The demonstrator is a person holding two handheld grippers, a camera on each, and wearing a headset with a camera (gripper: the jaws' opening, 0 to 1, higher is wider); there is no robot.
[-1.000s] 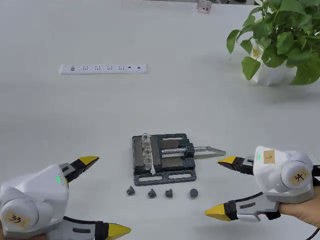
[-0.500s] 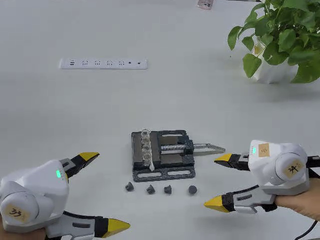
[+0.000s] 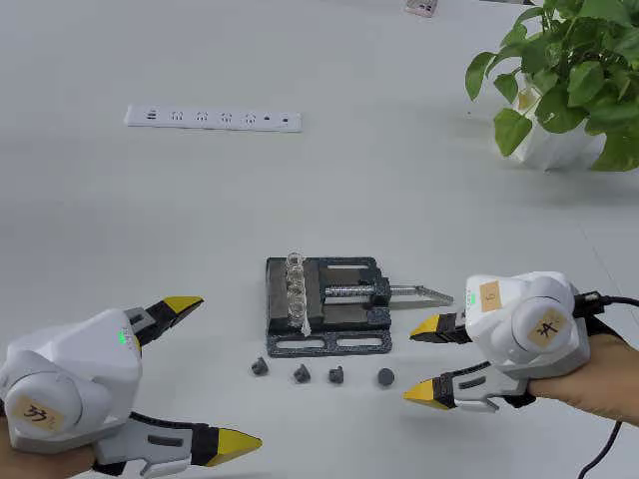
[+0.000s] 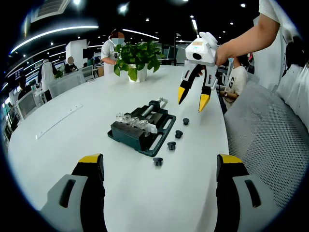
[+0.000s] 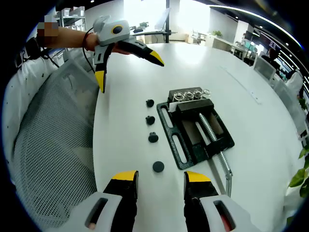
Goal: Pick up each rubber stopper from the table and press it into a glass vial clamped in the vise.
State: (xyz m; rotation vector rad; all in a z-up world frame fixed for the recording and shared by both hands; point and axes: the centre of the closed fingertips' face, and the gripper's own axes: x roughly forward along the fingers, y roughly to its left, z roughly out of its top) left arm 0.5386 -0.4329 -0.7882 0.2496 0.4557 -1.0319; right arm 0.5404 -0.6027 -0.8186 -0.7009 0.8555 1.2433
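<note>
Looking down from the headset, I have the vise on the white table between my two tools. A row of glass vials stands upright, clamped at its left end with the mouths uncovered, and its screw handle points out to the right. Four rubber stoppers lie in a line on the table just in front of the vise, apart from each other, none in a vial. My right gripper hangs near the right end of that line with its jaws parted and nothing between them. In the right gripper view the end stopper sits on the table just ahead of the gap between the yellow tips. My left gripper is off to the left of the stoppers, jaws spread wide and empty. A power strip lies farther back, and a potted plant stands at the far right.
</note>
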